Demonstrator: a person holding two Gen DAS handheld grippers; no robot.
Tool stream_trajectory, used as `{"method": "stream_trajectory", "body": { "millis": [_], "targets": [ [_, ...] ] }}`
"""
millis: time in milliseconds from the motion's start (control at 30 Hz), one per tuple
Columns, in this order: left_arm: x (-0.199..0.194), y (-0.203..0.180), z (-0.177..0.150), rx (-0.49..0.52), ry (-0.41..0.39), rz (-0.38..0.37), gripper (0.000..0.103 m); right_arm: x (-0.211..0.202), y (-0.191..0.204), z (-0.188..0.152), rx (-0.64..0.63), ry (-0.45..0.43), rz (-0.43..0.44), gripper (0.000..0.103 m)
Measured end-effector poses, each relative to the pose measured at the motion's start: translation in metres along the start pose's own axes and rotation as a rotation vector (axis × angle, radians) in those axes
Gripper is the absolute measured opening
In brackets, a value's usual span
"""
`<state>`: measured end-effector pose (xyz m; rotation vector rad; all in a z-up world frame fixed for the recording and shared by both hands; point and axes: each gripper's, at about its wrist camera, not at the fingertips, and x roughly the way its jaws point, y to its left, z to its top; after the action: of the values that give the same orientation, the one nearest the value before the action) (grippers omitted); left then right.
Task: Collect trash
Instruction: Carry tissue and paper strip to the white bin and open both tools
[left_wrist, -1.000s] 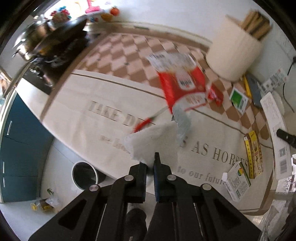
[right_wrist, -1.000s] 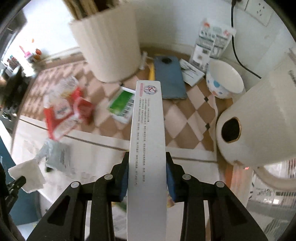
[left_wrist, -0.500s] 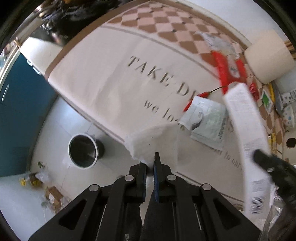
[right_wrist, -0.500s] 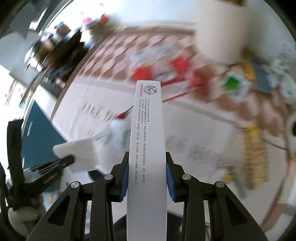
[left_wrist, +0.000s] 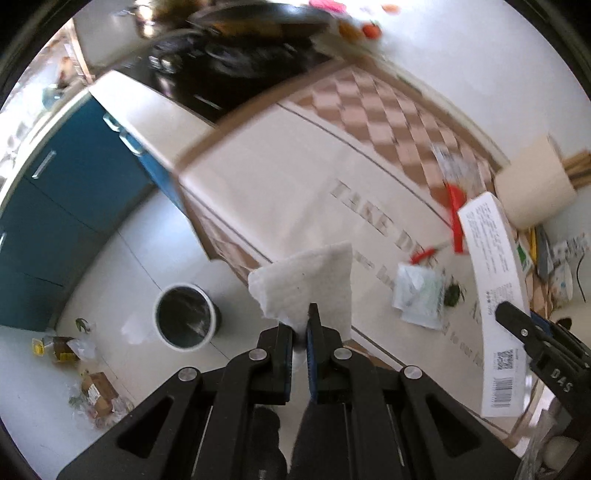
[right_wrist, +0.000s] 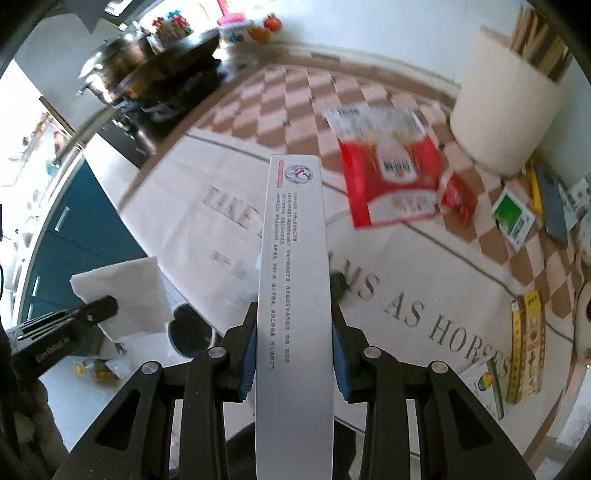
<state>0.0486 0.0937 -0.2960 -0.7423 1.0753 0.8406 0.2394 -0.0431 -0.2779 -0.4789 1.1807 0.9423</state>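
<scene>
Currently: paper towel (left_wrist: 306, 284), clamped in left tool (left_wrist: 300, 330), held near, above floor bin (left_wrist: 184, 319). Long white box (right_wrist: 293, 295), clamped in right tool (right_wrist: 293, 358). Remaining on worktop (right_wrist: 192, 214): red packet (right_wrist: 391, 184), foil sachet (left_wrist: 419, 295), small cartons (right_wrist: 526, 358). Judgement: collection partly done, both loads undropped.

Blue cabinets (left_wrist: 55, 206), black stove (left_wrist: 236, 62), cream utensil holder (right_wrist: 506, 110)

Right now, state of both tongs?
Left tongs: shut on the paper towel.
Right tongs: shut on the long white box.
</scene>
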Motion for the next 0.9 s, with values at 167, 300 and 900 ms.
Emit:
{"method": "stream_trajectory", "body": {
  "millis": [167, 300, 900],
  "targets": [
    [-0.018, 0.059, -0.004, -0.062, -0.057, 0.057, 0.004, -0.018, 0.047, 0.005, -0.053, -0.027, 0.066, 0.036],
    [0.001, 0.128, -0.020, -0.142, -0.034, 0.117, 0.004, 0.008, 0.112, -0.006, -0.138, 0.023, 0.122, 0.036],
    [0.372, 0.401, -0.136, -0.514, 0.393, 0.040, 0.007, 0.428, 0.322, -0.153, -0.337, 0.532, 0.209, 0.036]
  ]
}}
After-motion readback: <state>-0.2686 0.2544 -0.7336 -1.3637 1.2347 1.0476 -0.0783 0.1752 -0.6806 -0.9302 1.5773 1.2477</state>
